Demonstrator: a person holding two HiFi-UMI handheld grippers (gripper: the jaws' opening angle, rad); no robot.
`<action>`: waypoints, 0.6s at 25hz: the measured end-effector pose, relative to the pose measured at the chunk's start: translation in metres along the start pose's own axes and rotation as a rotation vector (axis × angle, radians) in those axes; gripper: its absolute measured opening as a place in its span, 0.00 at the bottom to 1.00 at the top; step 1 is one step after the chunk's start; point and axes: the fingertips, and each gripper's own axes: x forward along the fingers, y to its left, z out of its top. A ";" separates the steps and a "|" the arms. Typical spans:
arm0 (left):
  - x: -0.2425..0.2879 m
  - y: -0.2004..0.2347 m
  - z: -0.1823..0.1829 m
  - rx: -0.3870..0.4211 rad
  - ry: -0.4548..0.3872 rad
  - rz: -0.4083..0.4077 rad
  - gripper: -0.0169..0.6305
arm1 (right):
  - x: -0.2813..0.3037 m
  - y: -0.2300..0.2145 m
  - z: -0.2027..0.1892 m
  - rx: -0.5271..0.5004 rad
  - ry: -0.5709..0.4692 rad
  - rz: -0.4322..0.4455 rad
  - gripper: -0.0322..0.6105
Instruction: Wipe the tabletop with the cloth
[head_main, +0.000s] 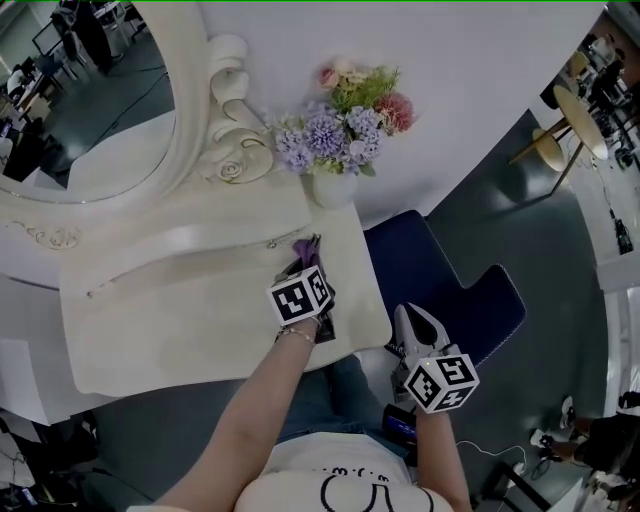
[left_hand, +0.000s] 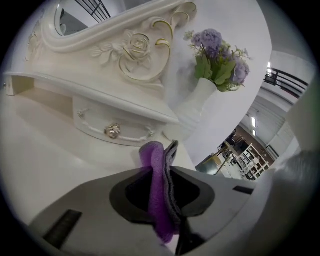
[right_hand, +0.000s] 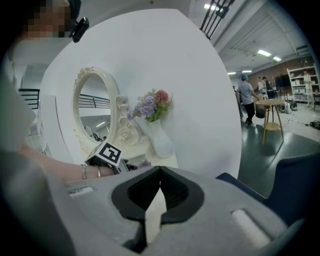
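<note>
Clamping cloth: left tongs (left_hand: 167, 159) pinch the purple cloth (left_hand: 158, 200), at the right part of the desk (head_main: 200, 330), near the drawer knob (left_hand: 112, 131).
Right tongs (right_hand: 159, 172): together, empty, off the desk's right edge, over a blue seat (head_main: 450, 290).
Far: white vase (head_main: 333, 188) with flowers.
</note>
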 end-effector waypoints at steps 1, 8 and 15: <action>0.005 -0.010 -0.003 -0.002 0.007 -0.013 0.15 | 0.000 -0.002 0.001 -0.003 0.003 0.004 0.05; 0.042 -0.103 -0.037 -0.019 0.065 -0.166 0.15 | -0.003 -0.037 0.012 -0.026 0.035 0.017 0.05; 0.046 -0.165 -0.058 0.079 0.231 -0.340 0.15 | -0.006 -0.069 0.024 -0.044 0.056 0.030 0.05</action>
